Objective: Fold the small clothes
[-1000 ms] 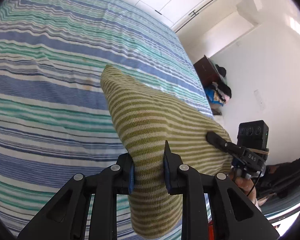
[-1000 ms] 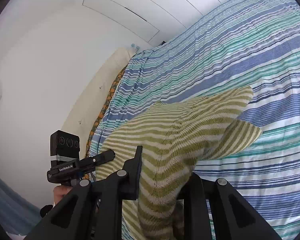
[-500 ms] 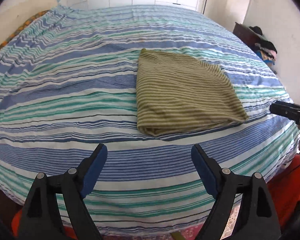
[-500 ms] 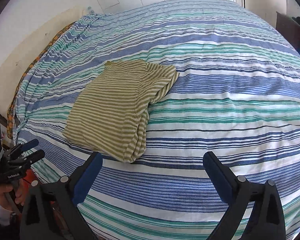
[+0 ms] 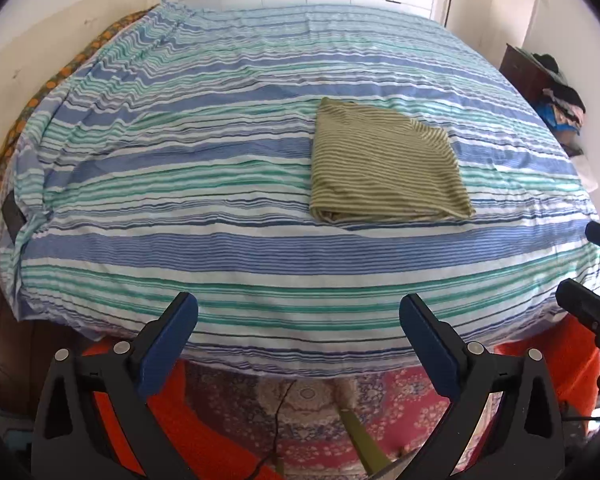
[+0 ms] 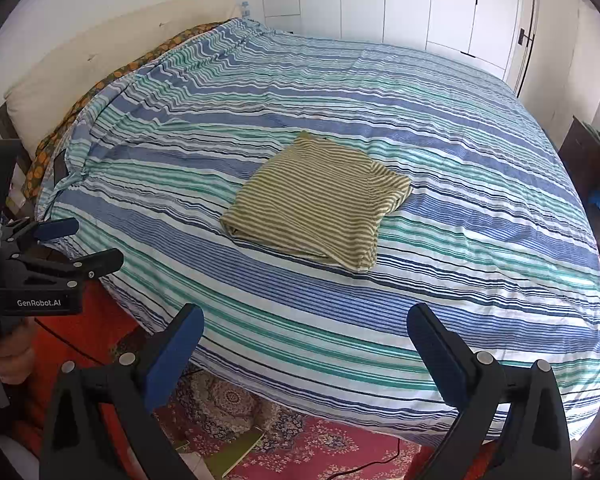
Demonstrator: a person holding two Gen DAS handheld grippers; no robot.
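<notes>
An olive-green and cream striped knit garment (image 5: 388, 164) is seen folded into a compact rectangle, lying flat on a bed covered with a blue, teal and white striped sheet (image 5: 220, 184). In the left wrist view it sits right of centre on the mattress; in the right wrist view it appears near the middle, with one sleeve edge tucked along its right side. The folded open edges face the near side of the bed.

The left gripper (image 5: 298, 322) — black plastic with blue pads — is held over the foot edge of the bed, well apart from the garment. Its jaws are still spreading at this instant and nothing is between them. The right gripper (image 6: 304, 334), of the same make, stands wide apart as well, with only sheet and floor seen through the gap; no cloth is touched by either tool.

In the right wrist view the left gripper is also seen from the side at the left edge, gripped from below by a hand (image 6: 4, 360). A red patterned carpet (image 5: 320, 412) is visible beneath the bed's edge. White wardrobe doors (image 6: 428, 4) stand behind the bed, a cream headboard cushion (image 6: 100, 56) runs along its left side, and a dark wooden cabinet piled with clothes (image 5: 540, 80) is set against the right wall.
</notes>
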